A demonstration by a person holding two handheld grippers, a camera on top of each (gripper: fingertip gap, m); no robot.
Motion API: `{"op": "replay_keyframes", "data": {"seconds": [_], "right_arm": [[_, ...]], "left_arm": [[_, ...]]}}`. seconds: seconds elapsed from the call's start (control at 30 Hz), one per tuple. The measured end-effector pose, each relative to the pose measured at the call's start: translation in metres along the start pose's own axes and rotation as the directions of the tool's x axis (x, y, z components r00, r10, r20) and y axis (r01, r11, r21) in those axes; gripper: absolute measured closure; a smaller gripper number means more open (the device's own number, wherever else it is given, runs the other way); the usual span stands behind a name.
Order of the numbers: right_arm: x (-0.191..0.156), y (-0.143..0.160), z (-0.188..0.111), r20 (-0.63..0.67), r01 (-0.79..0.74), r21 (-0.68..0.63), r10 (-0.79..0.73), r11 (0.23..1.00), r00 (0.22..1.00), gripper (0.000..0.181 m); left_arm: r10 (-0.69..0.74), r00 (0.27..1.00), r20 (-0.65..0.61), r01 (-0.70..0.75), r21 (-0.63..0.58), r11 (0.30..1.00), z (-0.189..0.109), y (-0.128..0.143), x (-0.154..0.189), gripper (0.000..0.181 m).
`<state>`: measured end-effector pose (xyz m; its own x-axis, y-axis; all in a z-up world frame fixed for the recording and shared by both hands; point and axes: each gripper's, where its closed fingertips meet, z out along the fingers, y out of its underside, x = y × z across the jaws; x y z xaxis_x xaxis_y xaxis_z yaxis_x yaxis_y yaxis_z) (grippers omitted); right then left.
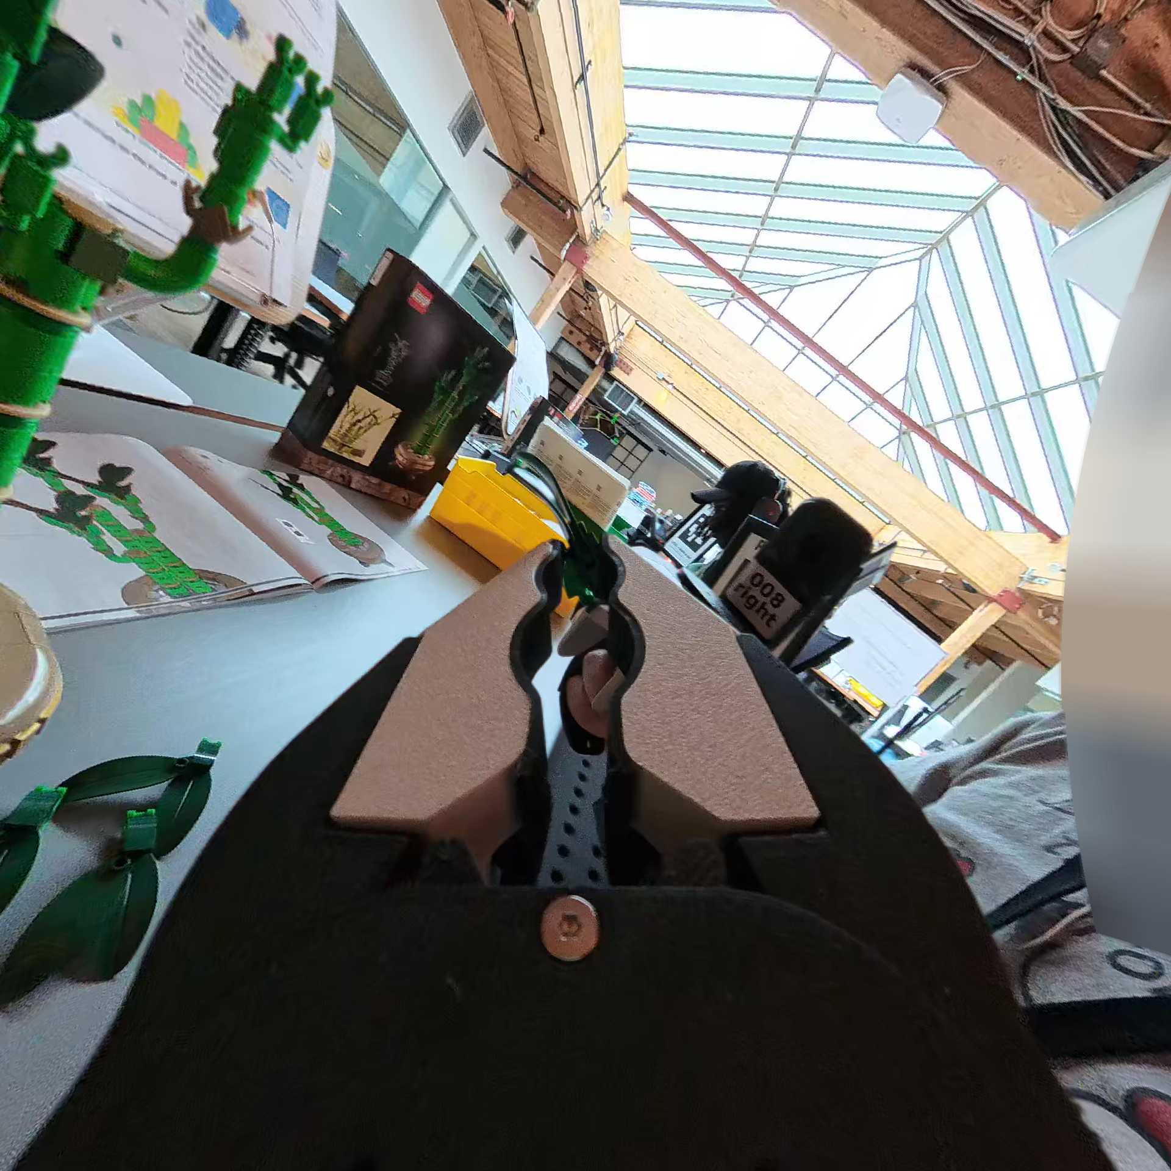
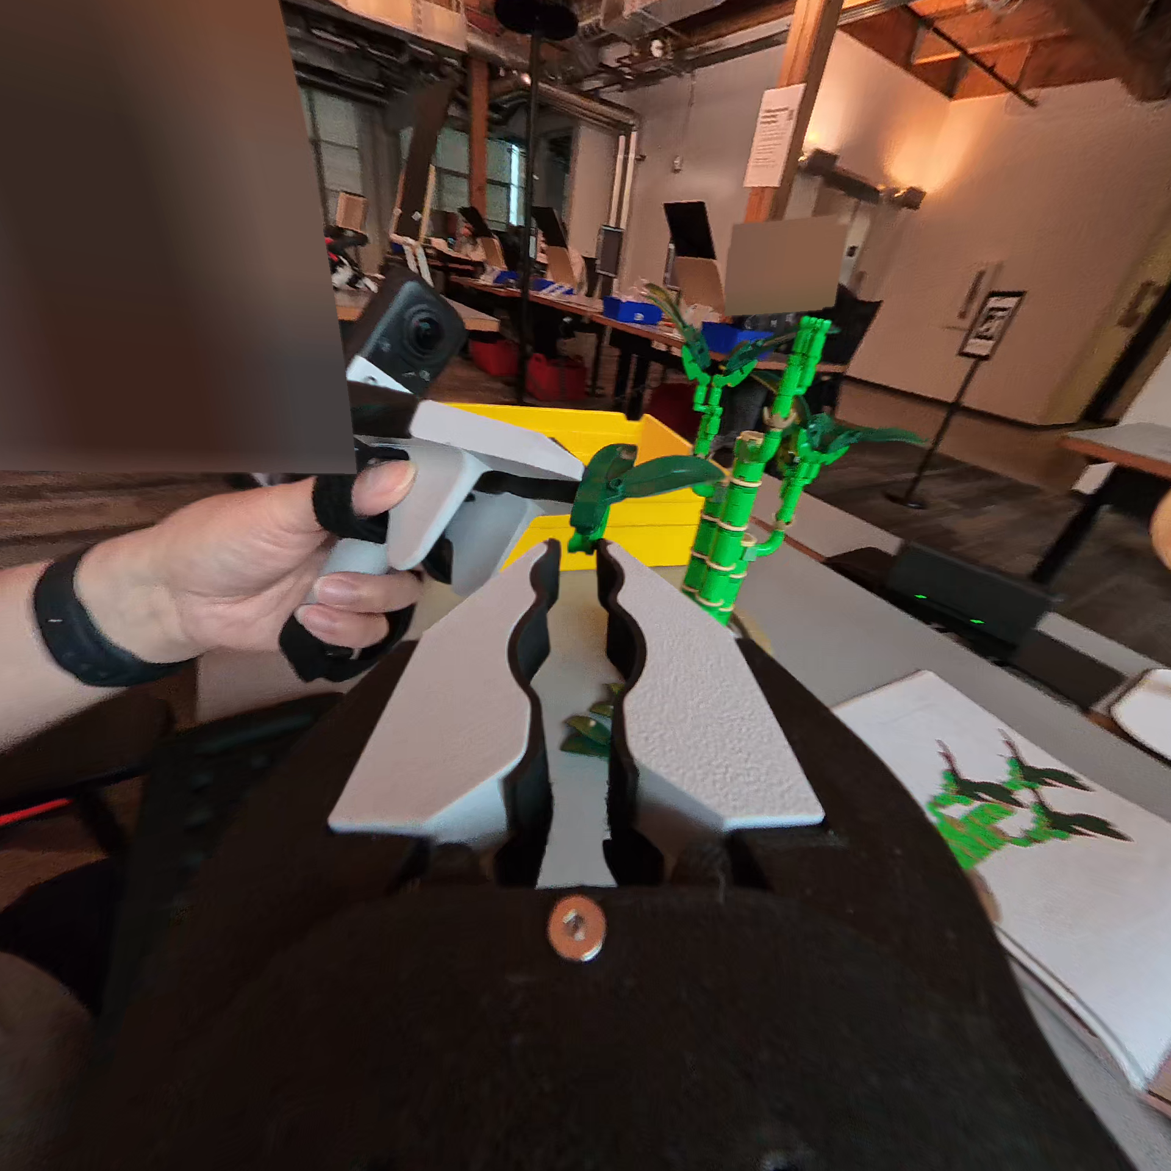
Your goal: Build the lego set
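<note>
**Leaf sprig pinched from both ends, just short of the bamboo**

Nearest to me in the right wrist view, the right gripper [image 2: 578,550] has its jaws drawn almost together. They nip the bright green stub at the bottom of the leaf sprig [image 2: 640,478], with only a sliver of gap showing on either side of it.

From 10 o'clock the left gripper [image 1: 583,557], steered by a hand [image 2: 222,570], comes in and clamps the sprig's dark upper part. In its own view its jaws are closed on the same green piece at the very tips. So the sprig sits in the air between both claws, clear of the table.

I judge this piece to be very light. The stub is hard plastic, while the long leaves look thin and somewhat bendy. They would flex or pop off their clips if I squeezed there, so the stub and the clip joint are the places to hold. With so small a contact, the piece could twist between the pads.

At 8 o'clock in the left wrist view, loose leaves [image 1: 127,824] lie on the table. The open instruction booklet [image 1: 190,507] is farther out at 10 o'clock.

Beyond my right tips, at 1 o'clock, stands the bamboo model [image 2: 729,507]. It is upright, tall and narrow, and I expect it would tip under a sideways push. The yellow bin [image 2: 659,437] sits behind at 12 o'clock.
</note>
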<state>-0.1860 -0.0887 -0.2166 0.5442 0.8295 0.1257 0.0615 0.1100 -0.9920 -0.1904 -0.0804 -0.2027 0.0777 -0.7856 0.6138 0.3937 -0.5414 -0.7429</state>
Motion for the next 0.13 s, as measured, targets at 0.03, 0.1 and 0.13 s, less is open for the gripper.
{"op": "replay_keyframes", "data": {"seconds": [0.03, 0.1, 0.13], "right_arm": [[-0.0014, -0.0013, -0.0009, 0.032, -0.036, 0.016, 0.036, 0.999, 0.999, 0.167], [-0.0034, -0.0053, -0.0055, 0.11, -0.12, 0.053, 0.113, 0.991, 0.987, 0.161], [-0.0043, -0.0069, -0.0088, 0.163, -0.162, 0.066, 0.149, 0.985, 0.975, 0.161]], "left_arm": [[-0.021, 1.0, -0.018, 0.021, -0.006, 1.0, -0.001, -0.0012, 0.0004, 0.174], [-0.074, 0.995, -0.065, 0.073, -0.018, 0.997, -0.0041, -0.0044, 0.002, 0.174], [-0.103, 0.99, -0.093, 0.101, -0.029, 0.994, -0.0061, -0.0056, 0.0035, 0.174]]}}
